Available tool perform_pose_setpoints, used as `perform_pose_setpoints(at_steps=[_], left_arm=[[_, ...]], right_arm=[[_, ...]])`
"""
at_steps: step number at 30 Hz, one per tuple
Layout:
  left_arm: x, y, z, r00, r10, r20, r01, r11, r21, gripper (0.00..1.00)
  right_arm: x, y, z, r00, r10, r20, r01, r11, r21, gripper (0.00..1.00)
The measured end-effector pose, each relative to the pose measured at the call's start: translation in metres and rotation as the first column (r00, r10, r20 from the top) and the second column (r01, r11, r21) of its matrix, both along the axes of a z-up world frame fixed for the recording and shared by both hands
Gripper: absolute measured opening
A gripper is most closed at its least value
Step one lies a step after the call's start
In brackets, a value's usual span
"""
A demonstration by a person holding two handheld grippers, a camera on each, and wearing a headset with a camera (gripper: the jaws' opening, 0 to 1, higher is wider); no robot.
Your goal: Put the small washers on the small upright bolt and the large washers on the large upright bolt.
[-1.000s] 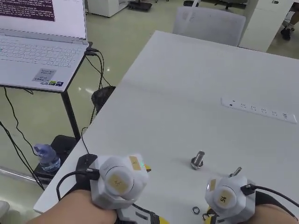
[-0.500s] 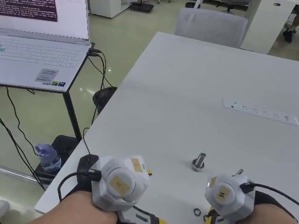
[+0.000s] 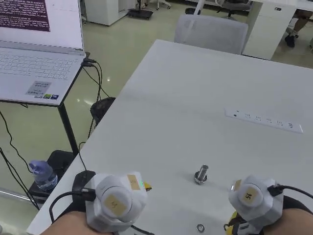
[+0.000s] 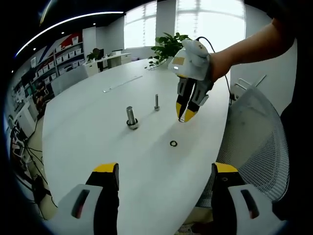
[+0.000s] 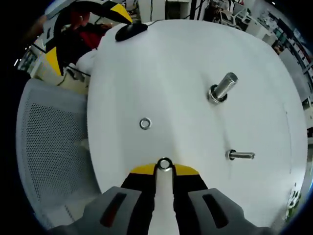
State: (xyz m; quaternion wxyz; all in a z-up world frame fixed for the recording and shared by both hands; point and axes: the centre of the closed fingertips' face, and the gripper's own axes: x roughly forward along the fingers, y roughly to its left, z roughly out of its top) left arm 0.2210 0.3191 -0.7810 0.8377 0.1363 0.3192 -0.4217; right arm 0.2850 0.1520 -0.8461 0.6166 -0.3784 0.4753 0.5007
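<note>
The large bolt [image 3: 201, 175] stands upright on the white table [image 3: 195, 98], with a washer around its base [image 5: 215, 95]. The small bolt [image 5: 239, 155] stands a little beyond it [image 4: 157, 102]. One loose washer [image 5: 145, 123] lies flat on the table near the front edge [image 3: 200, 227]. My right gripper [image 5: 165, 169] is shut on a washer [image 5: 165, 163], held above the table next to the loose one [image 4: 173, 143]. In the left gripper view the right gripper [image 4: 188, 105] hangs tips down. My left gripper [image 4: 165, 169] is open and holds nothing, near the table's front left edge [image 3: 115, 205].
A white power strip [image 3: 264, 120] lies at the back right of the table. A laptop [image 3: 34, 63] sits on a stand to the left, with cables and a water bottle [image 3: 41, 174] below. A grey chair [image 3: 210, 32] stands at the far end.
The head camera has shifted. My right gripper has drifted a little to the right of the large bolt, still holding its washer. The left gripper has eased back slightly.
</note>
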Motion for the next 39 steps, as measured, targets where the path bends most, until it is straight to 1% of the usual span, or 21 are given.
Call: perform_pose_setpoints(at_steps=[2,5,8,9,10,12,14,17,21,24,27,30,32,39], left_arm=[[-0.001,0.001,-0.001,1.0,0.002,-0.006,-0.002,1.0,0.002,0.77],[0.0,0.002,-0.002,1.0,0.006,-0.01,-0.006,1.0,-0.001,0.78],[0.001,0.002,-0.003,1.0,0.007,-0.012,-0.007,1.0,0.001,0.79],[0.001,0.002,-0.004,1.0,0.009,-0.019,-0.009,1.0,0.001,0.8],[0.001,0.001,-0.004,1.0,0.008,-0.02,-0.007,1.0,0.001,0.81],[0.001,0.0,-0.003,1.0,0.006,-0.013,-0.006,1.0,-0.01,0.84],[0.002,-0.001,-0.003,1.0,0.009,-0.015,-0.009,1.0,-0.009,0.84],[0.003,-0.001,-0.004,1.0,0.014,-0.016,-0.014,1.0,-0.008,0.86],[0.004,-0.002,-0.005,1.0,0.019,-0.017,-0.019,1.0,-0.004,0.86],[0.005,-0.002,-0.006,1.0,0.025,-0.016,-0.025,1.0,-0.004,0.87],[0.006,-0.001,-0.007,0.999,0.029,-0.018,-0.029,1.0,0.001,0.86],[0.008,-0.001,-0.006,0.999,0.038,-0.009,-0.038,0.999,0.0,0.86],[0.009,0.0,-0.006,0.999,0.043,-0.011,-0.043,0.999,0.003,0.86],[0.013,0.003,-0.006,0.999,0.054,-0.006,-0.054,0.999,-0.001,0.85]], right_arm=[[0.007,-0.01,0.008,1.0,-0.014,0.002,0.014,1.0,0.002,0.13],[0.018,-0.024,0.016,1.0,-0.025,0.016,0.025,1.0,-0.006,0.13],[0.027,-0.033,0.022,0.999,-0.034,0.02,0.035,0.999,-0.014,0.13],[0.029,-0.036,0.023,0.999,-0.038,0.02,0.038,0.999,-0.015,0.13],[0.032,-0.037,0.025,0.999,-0.04,0.02,0.04,0.999,-0.016,0.13],[0.041,-0.04,0.03,0.998,-0.047,0.028,0.048,0.999,-0.013,0.13],[0.046,-0.04,0.033,0.998,-0.05,0.03,0.05,0.999,-0.008,0.13],[0.058,-0.037,0.041,0.998,-0.059,0.039,0.059,0.998,0.009,0.13],[0.075,-0.036,0.047,0.997,-0.065,0.048,0.064,0.998,0.017,0.13],[0.083,-0.033,0.049,0.996,-0.065,0.055,0.064,0.998,0.022,0.13],[0.089,-0.028,0.049,0.996,-0.065,0.056,0.063,0.998,0.029,0.13],[0.092,-0.024,0.048,0.997,-0.06,0.058,0.058,0.998,0.032,0.13],[0.096,-0.02,0.047,0.997,-0.056,0.061,0.054,0.998,0.037,0.13],[0.099,-0.015,0.04,0.997,-0.05,0.053,0.048,0.998,0.032,0.13]])
